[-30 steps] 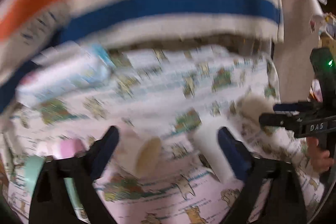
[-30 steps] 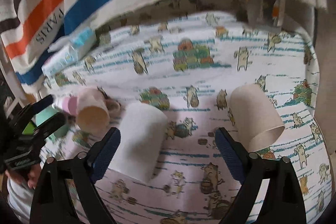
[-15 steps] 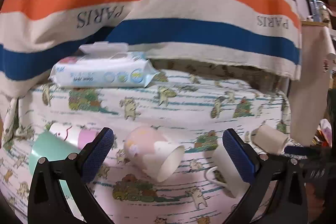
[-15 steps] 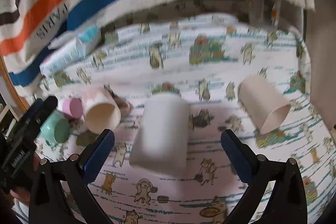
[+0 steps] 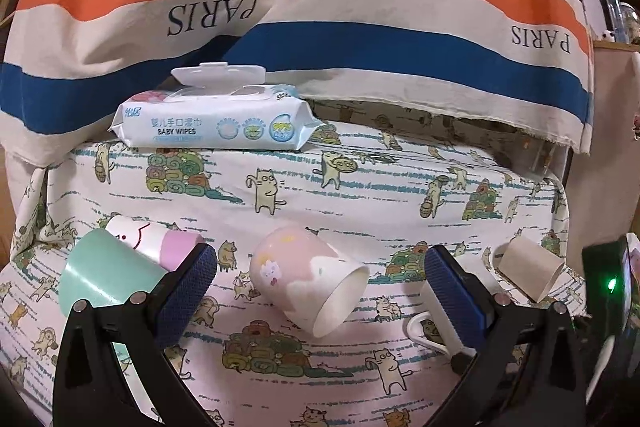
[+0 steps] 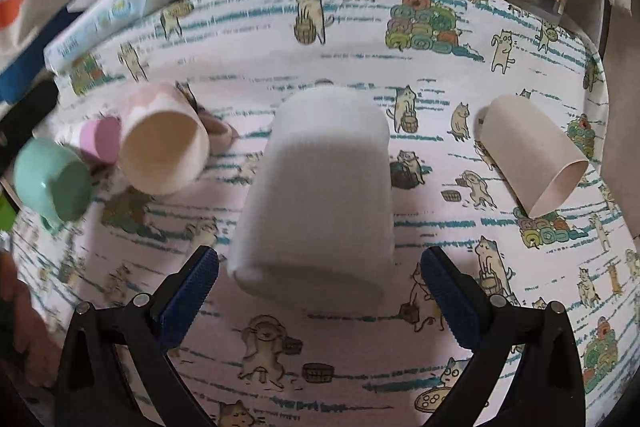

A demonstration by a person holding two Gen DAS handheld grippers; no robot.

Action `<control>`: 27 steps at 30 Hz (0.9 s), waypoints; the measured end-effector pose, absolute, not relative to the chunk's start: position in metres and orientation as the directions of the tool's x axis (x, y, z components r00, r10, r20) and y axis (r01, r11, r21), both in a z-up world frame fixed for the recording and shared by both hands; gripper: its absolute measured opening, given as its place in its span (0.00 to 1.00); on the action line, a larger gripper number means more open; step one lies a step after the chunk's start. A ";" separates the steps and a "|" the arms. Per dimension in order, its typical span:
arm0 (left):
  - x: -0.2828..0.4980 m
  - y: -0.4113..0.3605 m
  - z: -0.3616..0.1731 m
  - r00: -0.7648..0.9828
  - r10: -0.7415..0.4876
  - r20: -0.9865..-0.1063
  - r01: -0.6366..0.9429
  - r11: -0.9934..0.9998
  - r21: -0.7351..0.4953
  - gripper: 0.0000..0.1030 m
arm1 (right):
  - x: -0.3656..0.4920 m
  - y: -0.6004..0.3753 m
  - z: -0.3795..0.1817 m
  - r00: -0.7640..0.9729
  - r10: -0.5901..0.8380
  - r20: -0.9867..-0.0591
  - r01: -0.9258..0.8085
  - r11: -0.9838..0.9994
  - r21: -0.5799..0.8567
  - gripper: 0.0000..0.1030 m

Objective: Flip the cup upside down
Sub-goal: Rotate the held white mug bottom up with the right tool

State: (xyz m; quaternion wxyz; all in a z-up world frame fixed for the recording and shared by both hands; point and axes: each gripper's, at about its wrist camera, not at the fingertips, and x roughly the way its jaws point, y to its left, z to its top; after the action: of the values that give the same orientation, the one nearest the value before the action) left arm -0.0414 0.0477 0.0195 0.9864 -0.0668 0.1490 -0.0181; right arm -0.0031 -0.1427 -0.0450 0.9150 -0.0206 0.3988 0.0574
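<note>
Several cups lie on their sides on a cat-print cloth (image 5: 360, 187). A pink patterned cup (image 5: 304, 279) lies between the fingers of my open left gripper (image 5: 320, 281), mouth toward me; it also shows in the right wrist view (image 6: 160, 143). A large white mug (image 6: 320, 187) lies just ahead of my open right gripper (image 6: 320, 281), between its fingertips; only its handle and edge (image 5: 432, 323) show behind the left gripper's right finger. A beige cup (image 6: 532, 151) lies to the right, also seen in the left wrist view (image 5: 528, 269). A mint cup (image 5: 104, 271) and a pink-and-white cup (image 5: 160, 239) lie at the left.
A pack of baby wipes (image 5: 216, 119) lies at the back of the table. A striped cloth with "PARIS" (image 5: 320, 7) hangs behind it. The table edge (image 5: 560, 195) drops off at the right. The mint cup (image 6: 52, 183) sits near the table's left edge.
The left gripper has steadied and drawn level with the pink patterned cup. The right gripper has moved forward and closer to the white mug, which now looms larger between its fingers.
</note>
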 end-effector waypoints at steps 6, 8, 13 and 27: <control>-0.038 0.053 0.017 0.948 -0.061 -0.313 0.009 0.986 -0.164 1.00 | 0.000 -0.138 -0.048 0.682 0.060 -0.728 -0.109 0.994 -0.019 0.97; -0.039 0.052 0.017 0.949 -0.058 -0.311 0.007 0.987 -0.162 1.00 | 0.000 -0.138 -0.048 0.681 0.061 -0.730 -0.108 0.994 -0.018 0.93; -0.039 0.053 0.018 0.949 -0.055 -0.311 0.005 0.987 -0.160 1.00 | 0.005 -0.140 -0.052 0.658 0.083 -0.748 -0.110 0.994 0.013 0.77; -0.041 0.053 0.020 0.954 -0.047 -0.297 0.002 0.988 -0.151 1.00 | -0.002 -0.151 -0.028 0.682 0.092 -0.726 -0.112 0.993 0.021 0.76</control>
State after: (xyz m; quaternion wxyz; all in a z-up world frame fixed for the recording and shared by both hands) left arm -0.0408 0.0527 0.0198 0.9855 -0.0749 0.1514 -0.0124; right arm -0.0024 -0.1505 -0.0276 0.9169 -0.0127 0.3950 0.0558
